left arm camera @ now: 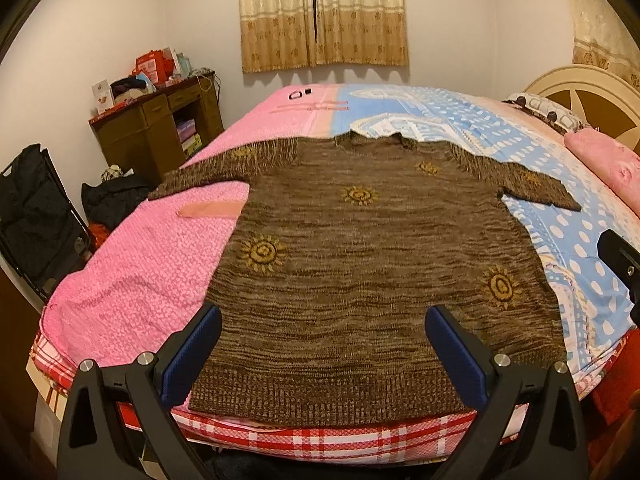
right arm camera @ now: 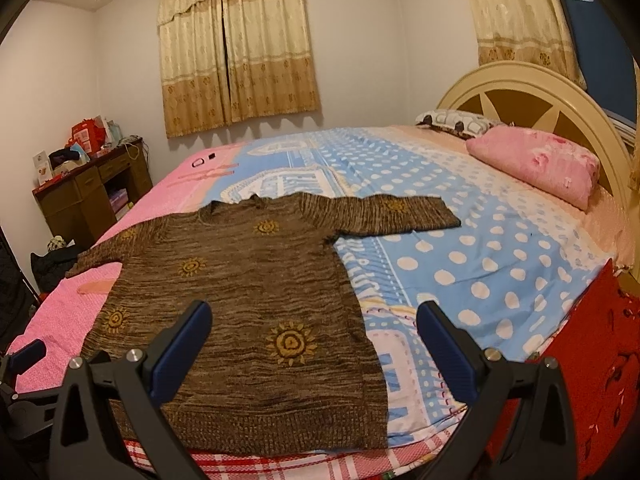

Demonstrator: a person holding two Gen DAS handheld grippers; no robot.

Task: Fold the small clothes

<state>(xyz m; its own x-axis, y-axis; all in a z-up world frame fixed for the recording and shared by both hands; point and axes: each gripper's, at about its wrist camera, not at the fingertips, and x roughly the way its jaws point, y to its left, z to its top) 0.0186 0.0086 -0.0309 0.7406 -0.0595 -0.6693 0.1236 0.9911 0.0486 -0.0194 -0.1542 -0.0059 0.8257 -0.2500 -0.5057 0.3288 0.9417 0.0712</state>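
Observation:
A small brown knit sweater with yellow sun motifs lies flat on the bed, both sleeves spread sideways and its hem at the near edge. It also shows in the right wrist view. My left gripper is open and empty, held just above the sweater's hem. My right gripper is open and empty, over the sweater's right hem corner. The left gripper's blue pad shows at the left edge of the right wrist view.
The bed has a pink and blue dotted cover with a red plaid sheet edge. A pink pillow lies by the cream headboard. A brown desk with clutter stands at the left wall. A red cloth hangs at right.

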